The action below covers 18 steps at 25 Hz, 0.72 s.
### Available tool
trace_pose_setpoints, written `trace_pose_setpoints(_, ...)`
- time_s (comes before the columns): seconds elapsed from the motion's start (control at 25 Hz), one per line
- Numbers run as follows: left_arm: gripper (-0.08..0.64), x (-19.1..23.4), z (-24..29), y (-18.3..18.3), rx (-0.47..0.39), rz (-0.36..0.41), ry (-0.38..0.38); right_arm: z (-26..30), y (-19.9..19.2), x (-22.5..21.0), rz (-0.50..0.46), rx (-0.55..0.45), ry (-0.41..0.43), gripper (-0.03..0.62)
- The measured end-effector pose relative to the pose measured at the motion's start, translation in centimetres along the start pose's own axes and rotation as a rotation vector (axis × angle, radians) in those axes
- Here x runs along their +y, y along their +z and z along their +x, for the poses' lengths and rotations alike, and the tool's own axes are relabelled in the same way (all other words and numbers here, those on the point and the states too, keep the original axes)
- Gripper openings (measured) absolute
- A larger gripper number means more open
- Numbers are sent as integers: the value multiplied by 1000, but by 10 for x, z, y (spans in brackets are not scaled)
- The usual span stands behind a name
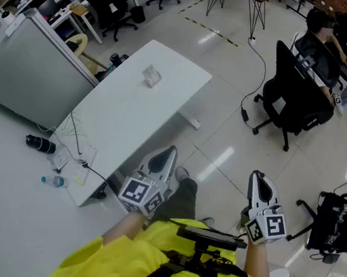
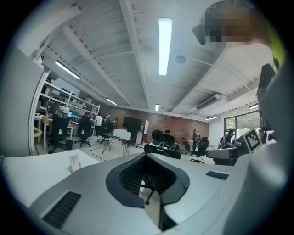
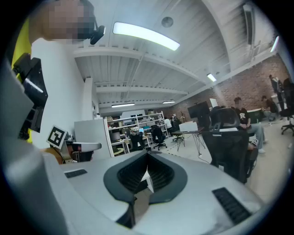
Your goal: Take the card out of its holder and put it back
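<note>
A small clear plastic card holder with its pale card stands near the far end of the long white rectangular bench. Bare top lies all round it, and it sits clear of every edge. Both grippers are held low by the person's yellow shirt, well apart from the holder. The left gripper is just short of the bench's near corner, its fingers pressed together on nothing. The right gripper is over open glossy floor, its fingers likewise closed and empty. A black office chair stands beyond the bench's right edge.
</note>
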<state>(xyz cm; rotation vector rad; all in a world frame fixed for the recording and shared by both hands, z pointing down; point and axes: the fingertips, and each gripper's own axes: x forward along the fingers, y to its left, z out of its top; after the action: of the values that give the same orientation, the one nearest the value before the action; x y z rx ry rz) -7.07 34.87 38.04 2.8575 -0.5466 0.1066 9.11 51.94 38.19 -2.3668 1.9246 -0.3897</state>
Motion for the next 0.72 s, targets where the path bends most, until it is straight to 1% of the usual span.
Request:
trace_pose_setpoints(0.16, 2, 91, 33, 21, -21, -6, 55, 112, 10, 24, -32, 14, 79, 6)
trace_pose_setpoints(0.28, 2, 157, 47, 51, -56, -26, 111, 203, 28, 52, -82, 40, 168, 6)
trace_pose_setpoints(0.4, 2, 212, 52, 75, -81, -4, 159, 279, 52, 80, -137, 36, 252, 6)
trace_pose_setpoints(0.48, 2, 246, 57, 83, -89, 10, 197, 321, 61, 94, -156, 30, 284, 6)
trace_pose_setpoints(0.56, 2, 275, 57, 91, -95, 4, 249, 354, 64, 108, -165, 36, 315, 6)
trace_pose_setpoints(0.64, 2, 296, 52, 95, -106, -14, 305, 381, 61, 122, -175, 63, 363, 11)
trace_pose_setpoints(0.72, 2, 311, 46, 90, -101, -28, 357, 405, 51, 136, -188, 100, 418, 11)
